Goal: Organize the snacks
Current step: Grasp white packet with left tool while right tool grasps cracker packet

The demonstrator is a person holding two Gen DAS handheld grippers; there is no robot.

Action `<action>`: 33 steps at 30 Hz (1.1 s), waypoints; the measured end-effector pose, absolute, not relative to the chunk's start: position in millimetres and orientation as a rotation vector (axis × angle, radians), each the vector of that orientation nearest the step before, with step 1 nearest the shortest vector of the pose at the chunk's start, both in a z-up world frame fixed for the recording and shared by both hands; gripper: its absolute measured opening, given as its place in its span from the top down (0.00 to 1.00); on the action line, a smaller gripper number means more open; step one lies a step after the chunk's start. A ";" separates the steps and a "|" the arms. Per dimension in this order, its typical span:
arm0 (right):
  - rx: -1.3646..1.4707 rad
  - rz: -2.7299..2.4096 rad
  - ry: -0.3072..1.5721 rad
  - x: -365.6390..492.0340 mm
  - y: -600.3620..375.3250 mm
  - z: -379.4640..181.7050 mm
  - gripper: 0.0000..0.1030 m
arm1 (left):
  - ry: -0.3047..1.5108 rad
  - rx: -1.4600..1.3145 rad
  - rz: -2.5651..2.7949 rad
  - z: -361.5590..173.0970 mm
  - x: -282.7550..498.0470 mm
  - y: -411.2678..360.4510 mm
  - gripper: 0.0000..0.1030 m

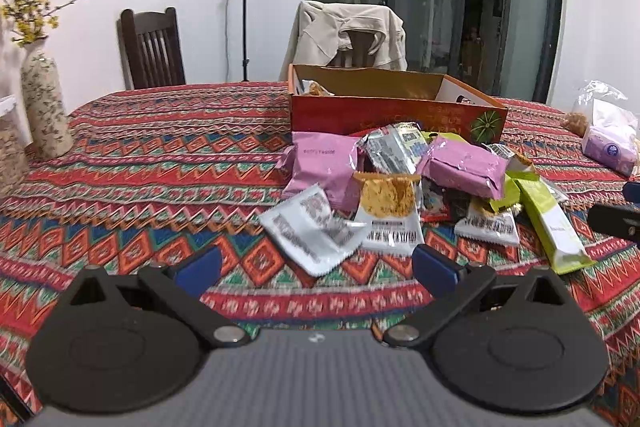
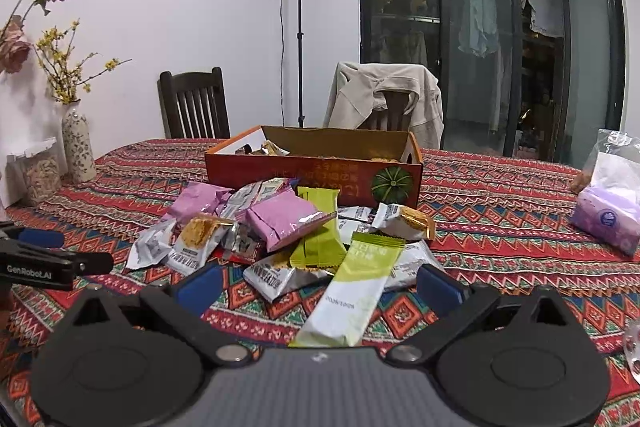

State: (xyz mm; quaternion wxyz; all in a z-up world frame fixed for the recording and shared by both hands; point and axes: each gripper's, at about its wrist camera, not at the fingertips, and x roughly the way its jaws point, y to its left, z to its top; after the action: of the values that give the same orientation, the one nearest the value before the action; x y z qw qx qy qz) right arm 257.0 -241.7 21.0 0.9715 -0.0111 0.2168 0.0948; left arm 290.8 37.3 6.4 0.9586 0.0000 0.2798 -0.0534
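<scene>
Your left gripper (image 2: 60, 259) reads "GenRobot.AI". Both it and your right gripper (image 2: 318, 287) hover spread wide, holding nothing, near the snack pile (image 2: 288, 227) before the orange box (image 2: 316, 171).

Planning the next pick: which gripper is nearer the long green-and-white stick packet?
Right. The right gripper hovers open right over the stick packet; the left gripper sits off to its left.

Vase (image 1: 44, 107), jacket-draped chair (image 2: 384, 99), possibly tissue pack (image 2: 606, 217)
</scene>
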 end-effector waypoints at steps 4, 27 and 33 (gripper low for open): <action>-0.025 0.205 0.447 275.1 -233.7 19.0 0.00 | 0.569 -0.030 -0.113 3.5 318.4 39.8 0.00; -0.055 0.468 0.597 374.3 -110.5 -14.1 0.48 | 0.645 -0.137 -0.030 -22.6 328.5 94.9 0.34; -0.264 0.435 0.578 381.9 -64.2 -26.9 0.47 | 0.640 -0.115 -0.031 -23.4 327.5 92.1 0.48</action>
State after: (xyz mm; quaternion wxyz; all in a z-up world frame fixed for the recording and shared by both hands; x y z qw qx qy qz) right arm 381.9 -64.2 -26.9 0.9267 -0.1287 0.2821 0.2122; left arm 327.5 92.1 -23.4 0.9474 -0.0563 0.3145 -0.0154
